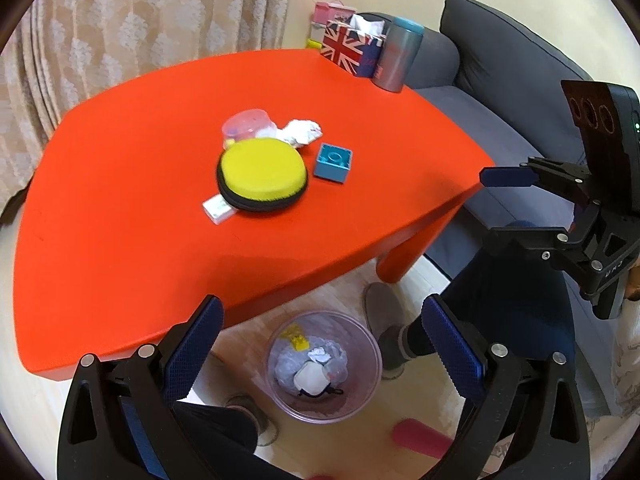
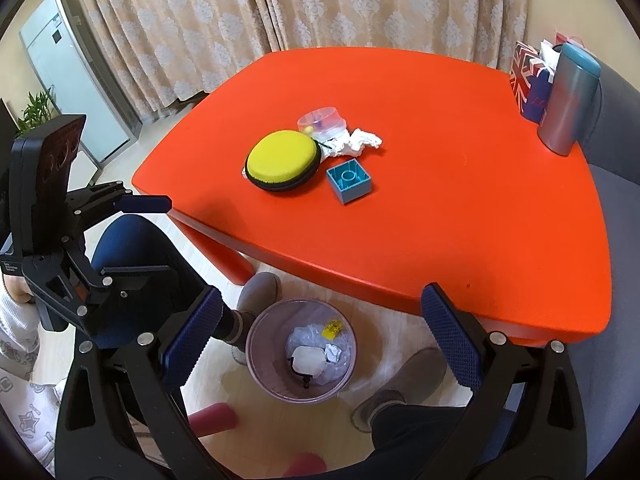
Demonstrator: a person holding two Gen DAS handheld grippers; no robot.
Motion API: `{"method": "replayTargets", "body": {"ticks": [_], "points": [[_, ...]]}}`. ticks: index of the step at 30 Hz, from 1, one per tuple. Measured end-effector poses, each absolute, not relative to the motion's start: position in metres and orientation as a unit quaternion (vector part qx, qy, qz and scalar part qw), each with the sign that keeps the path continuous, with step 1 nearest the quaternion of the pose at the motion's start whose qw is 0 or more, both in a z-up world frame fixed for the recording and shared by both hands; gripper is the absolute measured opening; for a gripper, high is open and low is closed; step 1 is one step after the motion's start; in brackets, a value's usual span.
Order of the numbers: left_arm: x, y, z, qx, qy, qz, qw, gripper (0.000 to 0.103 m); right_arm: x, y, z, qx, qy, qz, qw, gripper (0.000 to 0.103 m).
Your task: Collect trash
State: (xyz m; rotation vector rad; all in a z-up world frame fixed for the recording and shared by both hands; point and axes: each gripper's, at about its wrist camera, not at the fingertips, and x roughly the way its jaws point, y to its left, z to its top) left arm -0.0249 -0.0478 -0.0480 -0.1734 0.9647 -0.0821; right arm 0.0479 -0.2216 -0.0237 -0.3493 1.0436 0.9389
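On the orange table [image 1: 120,200] lie a crumpled white tissue [image 1: 300,132], a clear plastic cup [image 1: 248,124] on its side, a round yellow zip case [image 1: 262,174], a blue block [image 1: 333,162] and a small white box [image 1: 218,208] partly under the case. A clear bin [image 1: 274,344] on the floor below the table's near edge holds white scraps and a yellow wrapper. My left gripper [image 1: 322,352] hangs open above the bin, nothing between its fingers. My right gripper [image 2: 322,340] is open too, also over the bin [image 2: 256,336], and empty. The tissue [image 2: 356,142] is far from both.
A flag-patterned box [image 1: 348,54] and a grey tumbler [image 1: 396,56] stand at the table's far corner. A grey sofa [image 1: 500,80] runs along the right. A person's legs and grey slippers [image 1: 382,312] flank the bin. A pink thing [image 1: 420,436] lies on the floor.
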Motion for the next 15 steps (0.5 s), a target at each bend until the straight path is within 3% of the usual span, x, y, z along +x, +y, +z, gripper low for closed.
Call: {"method": "replayTargets", "body": {"ticks": [15], "points": [[-0.006,-0.020,-0.034,-0.093,0.447,-0.015,0.890,0.095,0.076,-0.188,-0.016,-0.203,0.463,0.438,0.743,0.098]]}}
